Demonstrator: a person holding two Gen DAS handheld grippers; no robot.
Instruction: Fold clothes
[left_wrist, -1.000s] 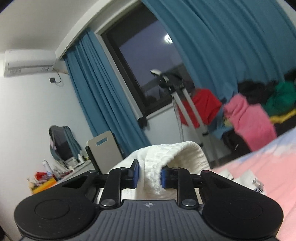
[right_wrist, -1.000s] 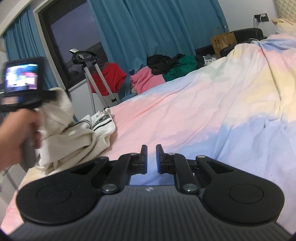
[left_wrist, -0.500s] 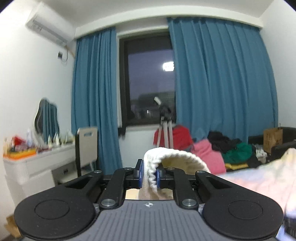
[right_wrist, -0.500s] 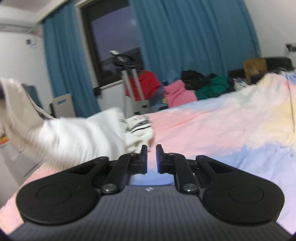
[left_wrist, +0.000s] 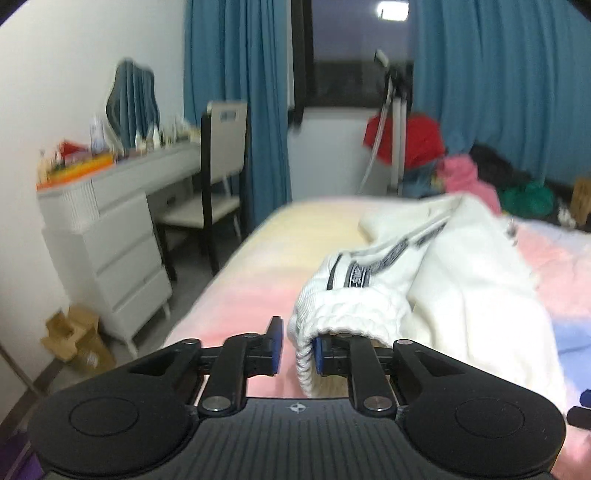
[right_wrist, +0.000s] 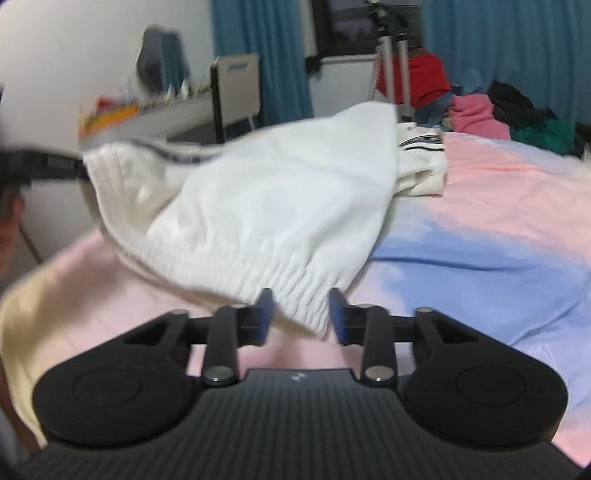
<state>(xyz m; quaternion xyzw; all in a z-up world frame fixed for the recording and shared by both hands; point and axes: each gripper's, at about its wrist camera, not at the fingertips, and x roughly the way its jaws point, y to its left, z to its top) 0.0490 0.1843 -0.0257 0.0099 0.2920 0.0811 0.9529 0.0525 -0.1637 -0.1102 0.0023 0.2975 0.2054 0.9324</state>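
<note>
Knitwear hangs between my two grippers now: the white ribbed-knit sweater with black striped trim (left_wrist: 461, 280) is stretched over the pink, yellow and blue bedspread (left_wrist: 258, 266) instead of lying bunched at its edge. A second ago my left gripper (left_wrist: 297, 349) pointed up at the window and blue curtains; now it looks down the bed, and its blue pads have parted. The ribbed hem drapes against the pad at 3 o'clock while the other pad stands clear, so I judge the grip slack, more a hook than a pinch.

My right gripper (right_wrist: 301, 314) was nearly pressed together over bare bedspread half a second ago. Now its fingers are spread wide with a ribbed corner of the sweater (right_wrist: 266, 206) hanging in the gap, touching neither pad that I can see.

From the right wrist view, the garment runs from 9 o'clock, where my left gripper lifts it, toward 1 o'clock, where a striped part rests on the bed. I judge the sweater is being spread out for folding, and my right fingers are poised to close on that corner.
</note>
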